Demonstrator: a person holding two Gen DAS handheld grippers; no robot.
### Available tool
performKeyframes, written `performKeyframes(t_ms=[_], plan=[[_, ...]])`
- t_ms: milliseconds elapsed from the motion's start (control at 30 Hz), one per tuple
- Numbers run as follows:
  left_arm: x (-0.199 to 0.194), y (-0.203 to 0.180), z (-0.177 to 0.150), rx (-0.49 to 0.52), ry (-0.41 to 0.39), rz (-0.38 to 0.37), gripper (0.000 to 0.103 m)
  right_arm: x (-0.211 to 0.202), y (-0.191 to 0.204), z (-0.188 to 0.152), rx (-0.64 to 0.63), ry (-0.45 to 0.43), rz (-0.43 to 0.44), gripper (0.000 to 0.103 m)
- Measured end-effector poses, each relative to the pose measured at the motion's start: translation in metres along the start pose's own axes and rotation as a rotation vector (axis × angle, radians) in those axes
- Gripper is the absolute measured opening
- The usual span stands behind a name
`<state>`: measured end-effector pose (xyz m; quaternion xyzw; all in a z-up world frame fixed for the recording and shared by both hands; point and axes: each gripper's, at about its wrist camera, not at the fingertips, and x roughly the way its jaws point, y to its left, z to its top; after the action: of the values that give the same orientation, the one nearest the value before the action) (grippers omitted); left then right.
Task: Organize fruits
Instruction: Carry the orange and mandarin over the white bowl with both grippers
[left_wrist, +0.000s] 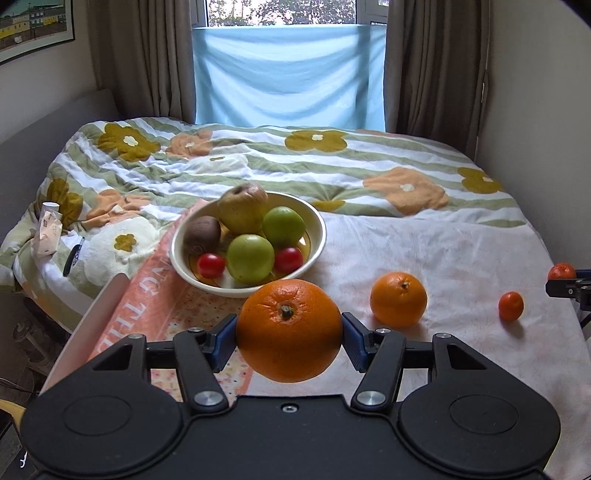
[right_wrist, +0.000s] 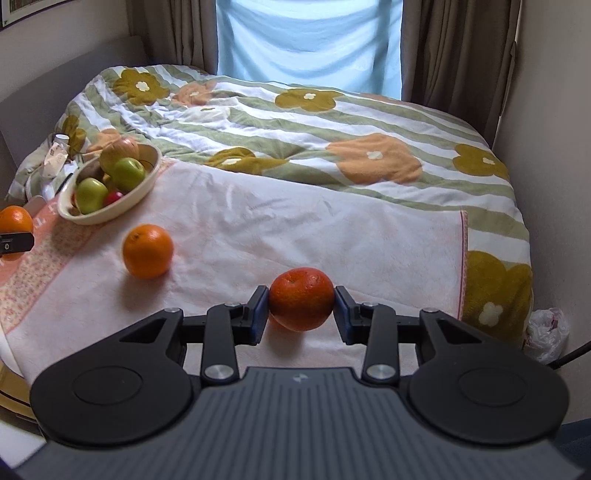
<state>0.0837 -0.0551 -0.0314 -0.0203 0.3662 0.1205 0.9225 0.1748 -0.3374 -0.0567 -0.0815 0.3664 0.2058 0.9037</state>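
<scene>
Left wrist: 2 oranges (left_wrist: 289, 329), 2 tangerines (left_wrist: 511, 305).

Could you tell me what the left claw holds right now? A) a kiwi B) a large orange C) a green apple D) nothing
B: in the left wrist view the left claw is shut on the large orange, both pads pressed against its sides, short of the bowl.

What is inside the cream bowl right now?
The bowl holds two green apples, a yellowish apple, a kiwi and two small red fruits. Anything beneath them is hidden.
</scene>
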Motion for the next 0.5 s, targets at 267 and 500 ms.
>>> performKeyframes(t_ms=[267, 500], plan=[[-0.017, 0.032, 0.021, 0.004, -0.032, -0.014, 0.063, -0.017, 0.046, 0.028, -0.010, -0.022, 0.033, 0.052], [-0.012, 0.063, 0.038, 0.039, -0.034, -0.050, 0.063, -0.012, 0.098, 0.051, -0.008, -0.036, 0.057, 0.052]])
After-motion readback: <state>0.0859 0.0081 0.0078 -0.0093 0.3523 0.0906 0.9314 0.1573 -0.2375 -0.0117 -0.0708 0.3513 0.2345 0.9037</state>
